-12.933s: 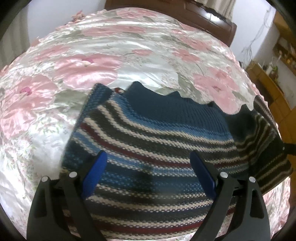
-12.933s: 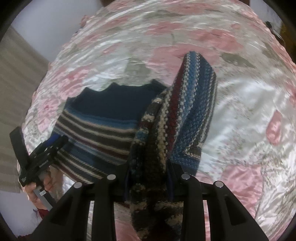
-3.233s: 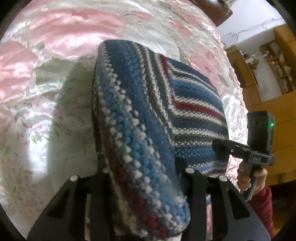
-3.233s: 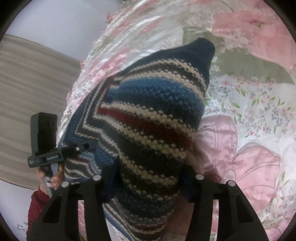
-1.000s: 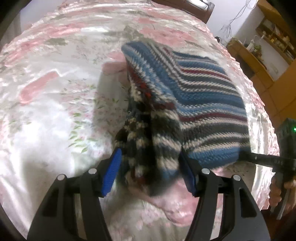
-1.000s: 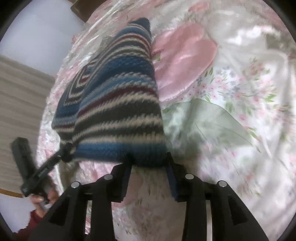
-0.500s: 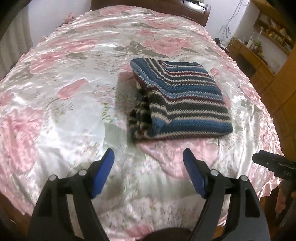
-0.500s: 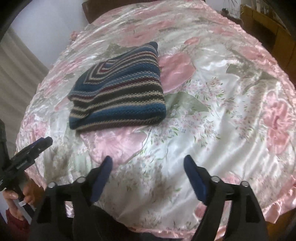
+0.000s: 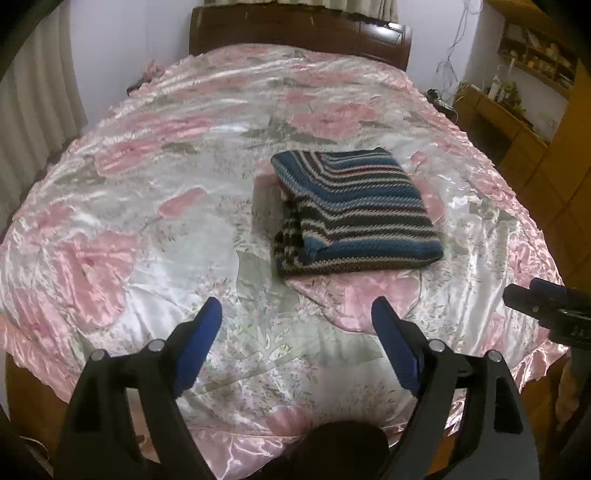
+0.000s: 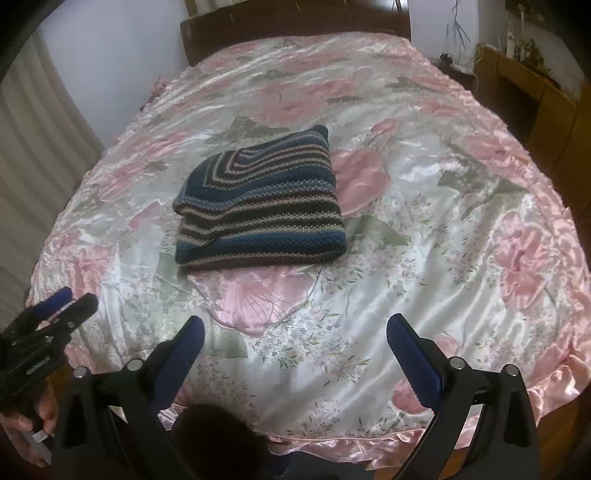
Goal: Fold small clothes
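A striped knit sweater in blue, dark, cream and red lies folded into a compact rectangle near the middle of the bed; the right wrist view shows the sweater left of centre. My left gripper hangs open over the bed's near edge, well short of the sweater, nothing between its blue pads. My right gripper is likewise open and held back near the foot of the bed. Each gripper shows at the edge of the other's view: the right gripper, the left gripper.
A pink floral satin bedspread covers the bed. A dark wooden headboard stands at the far end. Curtains hang on the left, wooden shelves and cabinets on the right. A hand holds the left gripper's handle.
Both grippers let go of the sweater and drew back toward the foot of the bed, opening wide. The sweater now rests folded on the bedspread.
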`<action>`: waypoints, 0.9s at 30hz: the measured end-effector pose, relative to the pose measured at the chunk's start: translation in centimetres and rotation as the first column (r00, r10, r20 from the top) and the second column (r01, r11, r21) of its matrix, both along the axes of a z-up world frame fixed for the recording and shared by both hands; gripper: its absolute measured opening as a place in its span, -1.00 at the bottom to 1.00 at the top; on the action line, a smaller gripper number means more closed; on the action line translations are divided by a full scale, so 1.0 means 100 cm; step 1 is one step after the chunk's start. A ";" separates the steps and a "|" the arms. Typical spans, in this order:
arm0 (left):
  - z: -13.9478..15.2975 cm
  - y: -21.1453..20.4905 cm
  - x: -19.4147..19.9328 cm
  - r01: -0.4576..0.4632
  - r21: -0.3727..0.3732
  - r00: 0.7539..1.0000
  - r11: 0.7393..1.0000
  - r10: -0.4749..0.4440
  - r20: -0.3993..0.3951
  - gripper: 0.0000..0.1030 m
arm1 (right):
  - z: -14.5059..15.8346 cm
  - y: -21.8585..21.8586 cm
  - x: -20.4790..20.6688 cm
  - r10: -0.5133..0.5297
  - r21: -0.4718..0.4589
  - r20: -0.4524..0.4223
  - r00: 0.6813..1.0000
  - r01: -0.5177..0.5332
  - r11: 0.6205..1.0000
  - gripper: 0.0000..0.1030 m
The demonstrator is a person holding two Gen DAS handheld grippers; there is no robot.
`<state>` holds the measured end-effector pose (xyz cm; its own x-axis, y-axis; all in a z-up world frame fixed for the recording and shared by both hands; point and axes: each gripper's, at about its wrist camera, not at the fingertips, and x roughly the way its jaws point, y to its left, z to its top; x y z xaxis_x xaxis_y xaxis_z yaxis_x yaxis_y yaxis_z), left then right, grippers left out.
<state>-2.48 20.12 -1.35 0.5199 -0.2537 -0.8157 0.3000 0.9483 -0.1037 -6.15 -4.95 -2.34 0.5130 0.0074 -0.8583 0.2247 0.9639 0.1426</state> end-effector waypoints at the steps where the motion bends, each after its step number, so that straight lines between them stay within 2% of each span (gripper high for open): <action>1: 0.004 -0.001 -0.003 0.005 -0.002 1.000 1.000 -0.005 0.008 0.61 | 0.001 0.001 0.000 -0.001 -0.014 -0.002 1.000 0.001 1.000 0.93; 3: 0.011 -0.003 -0.008 0.012 -0.005 1.000 1.000 -0.012 0.020 0.61 | 0.007 0.003 -0.002 -0.006 -0.036 -0.001 1.000 0.006 0.999 0.93; 7: 0.021 -0.007 -0.017 0.014 -0.003 0.999 1.000 -0.014 0.045 0.62 | 0.015 0.005 -0.005 -0.010 -0.015 0.014 1.000 0.010 1.000 0.93; 13: 0.026 -0.006 -0.024 0.002 0.004 0.999 1.000 -0.002 0.045 0.65 | 0.018 0.013 -0.008 -0.003 -0.038 0.013 1.000 0.003 0.999 0.93; 27: 0.020 -0.003 -0.026 -0.013 0.025 1.000 1.000 0.013 0.025 0.74 | 0.008 0.020 -0.006 0.004 -0.053 -0.029 1.000 -0.006 0.999 0.93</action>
